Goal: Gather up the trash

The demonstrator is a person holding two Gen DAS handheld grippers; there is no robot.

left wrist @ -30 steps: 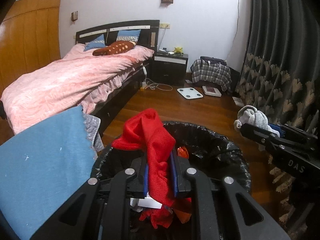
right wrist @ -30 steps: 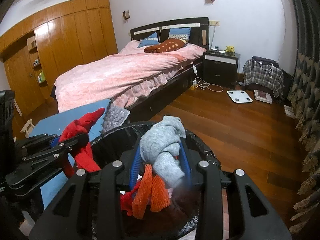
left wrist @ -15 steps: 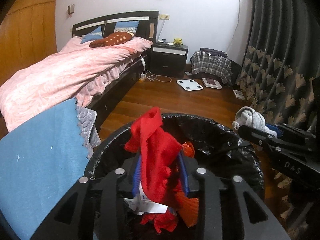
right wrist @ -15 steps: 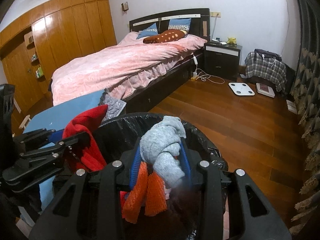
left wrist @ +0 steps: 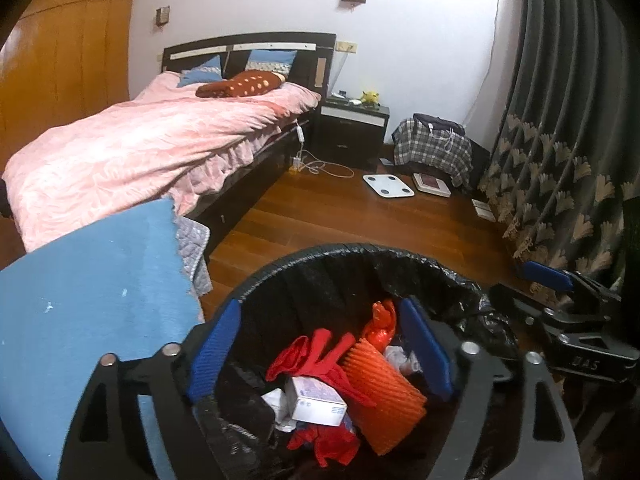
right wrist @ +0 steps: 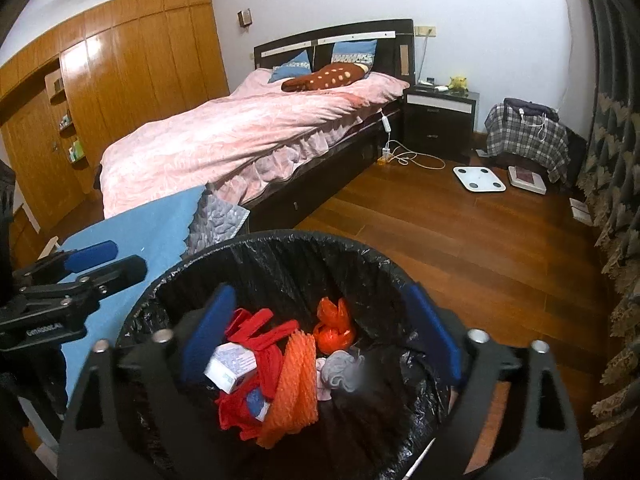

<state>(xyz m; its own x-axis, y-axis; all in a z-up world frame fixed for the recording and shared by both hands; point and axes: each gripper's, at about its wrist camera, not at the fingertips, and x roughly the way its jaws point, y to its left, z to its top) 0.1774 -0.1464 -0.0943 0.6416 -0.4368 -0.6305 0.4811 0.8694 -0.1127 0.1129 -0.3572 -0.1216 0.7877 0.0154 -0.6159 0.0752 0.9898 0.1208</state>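
Now both tongs, left gripper (left wrist: 320, 354) and right gripper (right wrist: 320, 334), have just spread wide, pinching nothing. Red cloth (left wrist: 320, 360) and grey sock (right wrist: 340, 372) lie lower centre, inside the bin (right wrist: 280, 256)

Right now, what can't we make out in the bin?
- Right wrist view: grey cloth is partly smeared by a blur patch.
- Both views: bin bottom is hidden under trash; near rim is cut off by gripper frames.
- Left wrist view: white box print is too small.
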